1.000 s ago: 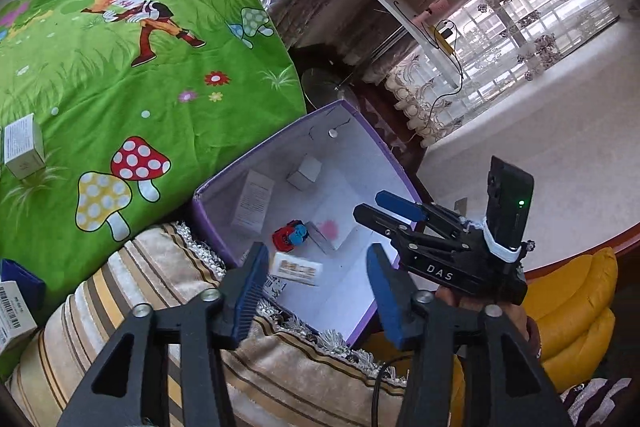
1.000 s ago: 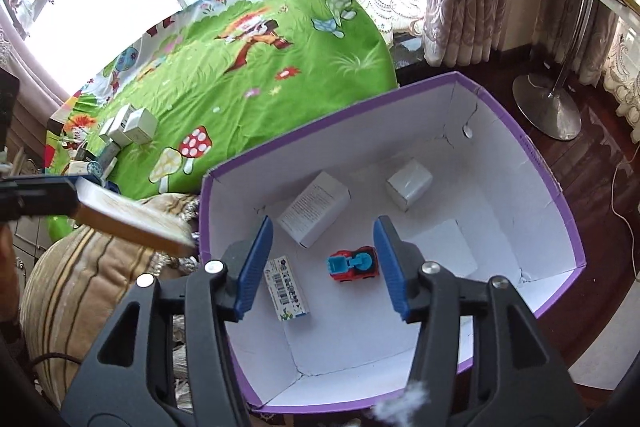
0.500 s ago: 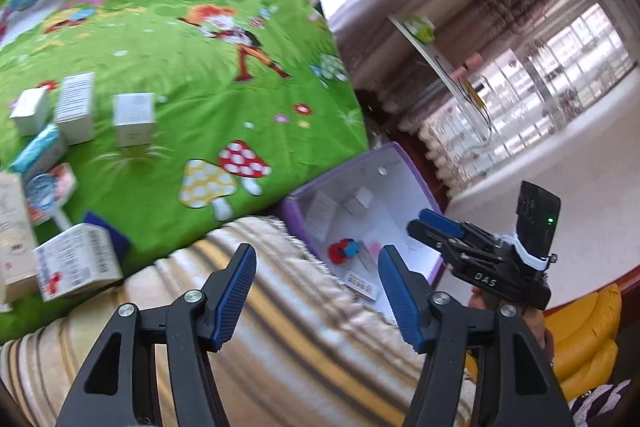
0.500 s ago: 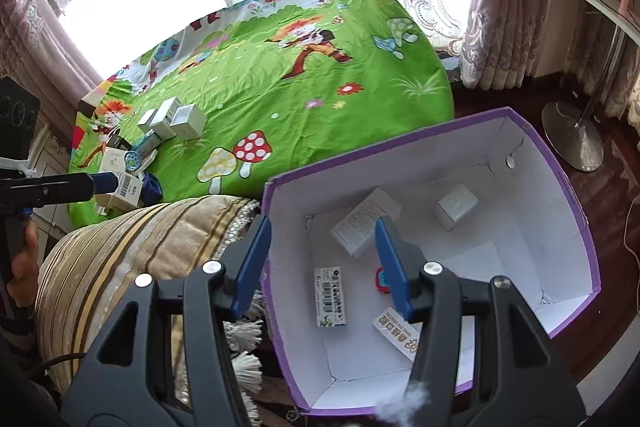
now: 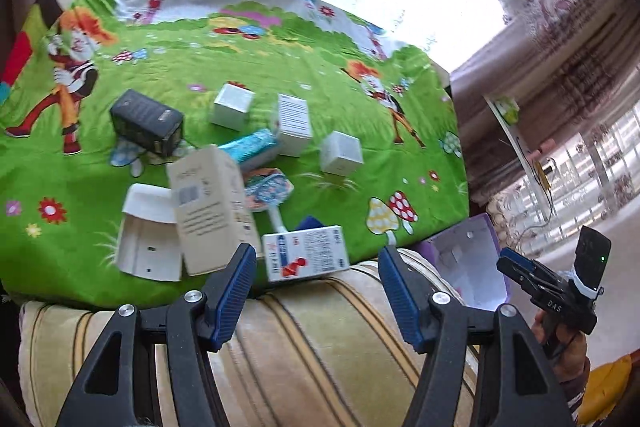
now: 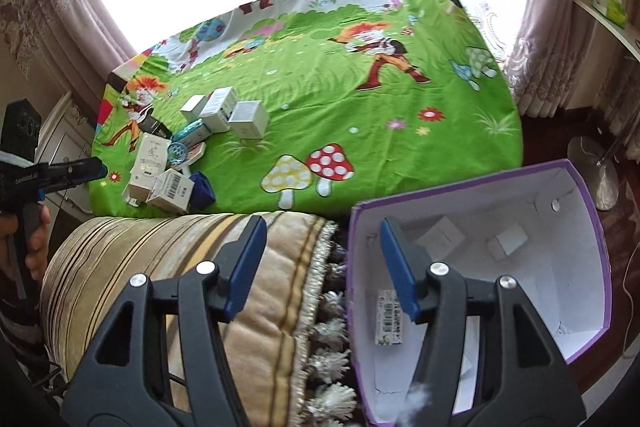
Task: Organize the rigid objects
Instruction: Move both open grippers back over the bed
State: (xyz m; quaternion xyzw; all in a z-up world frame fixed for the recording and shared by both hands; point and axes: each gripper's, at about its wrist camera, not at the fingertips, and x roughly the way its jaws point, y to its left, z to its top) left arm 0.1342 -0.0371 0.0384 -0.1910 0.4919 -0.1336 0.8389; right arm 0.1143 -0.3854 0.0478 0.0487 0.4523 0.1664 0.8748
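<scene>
1. Two claws, both empty: left claw [image 5: 316, 263] stands about half open over the striped cushion [image 5: 320, 339], nothing between its blue ribbed pads; right claw [image 6: 322, 259] is opening, its right pad just past the near-left rim of the purple box [image 6: 596, 251], nothing gripped.
2. Room: the boxes bunch at the near-left edge of the green cartoon sheet [image 6: 320, 99]; the rest of the sheet is bare. Red-and-white carton [image 5: 306, 257] lies right at the sheet's near edge, touching the cushion line.
3. Versus a second ago: left view swung off the purple box onto the pile; right view pulled back from the box interior, so cushion and sheet now fill its left half.
4. Materials: cardboard cartons, mostly white cubes [image 5: 341, 158]; one black carton [image 5: 146, 121]; tall beige carton [image 5: 210, 211] leaning; teal foil pack [image 5: 250, 147]. Purple box is white inside and holds a barcode carton [image 6: 390, 317] plus two white ones. Cushion has a tassel fringe [image 6: 328, 307].
</scene>
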